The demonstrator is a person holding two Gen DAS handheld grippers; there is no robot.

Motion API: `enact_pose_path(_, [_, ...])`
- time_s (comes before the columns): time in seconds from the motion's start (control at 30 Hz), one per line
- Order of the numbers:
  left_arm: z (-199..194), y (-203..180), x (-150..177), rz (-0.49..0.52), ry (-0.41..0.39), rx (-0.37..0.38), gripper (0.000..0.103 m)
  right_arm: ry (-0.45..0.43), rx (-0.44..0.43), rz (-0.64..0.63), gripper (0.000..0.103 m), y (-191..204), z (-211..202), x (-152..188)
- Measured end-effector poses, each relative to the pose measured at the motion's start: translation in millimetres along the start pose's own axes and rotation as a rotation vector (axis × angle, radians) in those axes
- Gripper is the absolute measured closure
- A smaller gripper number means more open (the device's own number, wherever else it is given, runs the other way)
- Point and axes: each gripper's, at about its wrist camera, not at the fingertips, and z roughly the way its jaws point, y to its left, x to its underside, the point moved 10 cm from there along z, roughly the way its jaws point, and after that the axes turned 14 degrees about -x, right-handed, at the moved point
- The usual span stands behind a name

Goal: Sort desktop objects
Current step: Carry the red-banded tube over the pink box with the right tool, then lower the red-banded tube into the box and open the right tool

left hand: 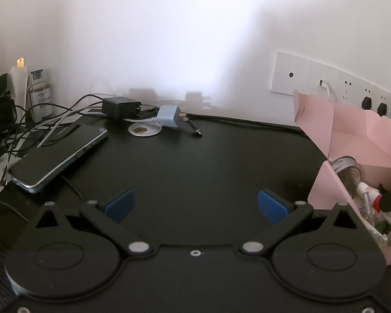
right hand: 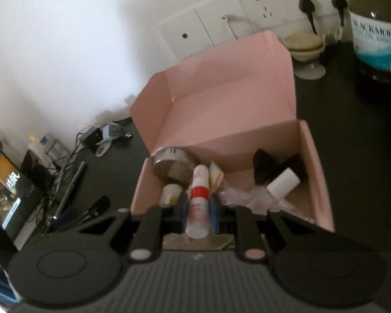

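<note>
In the right wrist view my right gripper [right hand: 198, 210] is shut on a white tube with a red band [right hand: 198, 203], held over the near edge of an open pink box [right hand: 221, 99]. Inside the box lie a metal strainer [right hand: 173, 165], a black bow [right hand: 276, 167], a small white bottle [right hand: 282, 182] and a small jar [right hand: 170, 194]. In the left wrist view my left gripper [left hand: 194, 206] stands open above the black desk [left hand: 195, 161], nothing between its blue pads [left hand: 118, 204]. The pink box [left hand: 352, 135] is at its right.
A phone [left hand: 57, 154] lies at the desk's left beside tangled cables. A black adapter [left hand: 121, 107] and a blue charger [left hand: 169, 116] sit by the wall. Wall sockets [left hand: 325, 78] are behind the box. A large supplement bottle [right hand: 376, 26] and stacked bowls [right hand: 303, 44] stand to the box's right; a lit screen [right hand: 7, 198] at left.
</note>
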Motion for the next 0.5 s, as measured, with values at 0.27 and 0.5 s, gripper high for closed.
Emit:
enact_pose_path(0.27, [-2,-1,1,0.005,-0.007,0.009,0.000,0.009,-0.037,0.090,0.085,-8,13,5])
enact_pose_path(0.5, [-4,-3,1,0.019,-0.018,0.010,0.000,-0.050,-0.049,0.057,0.078,-1,-7,-6])
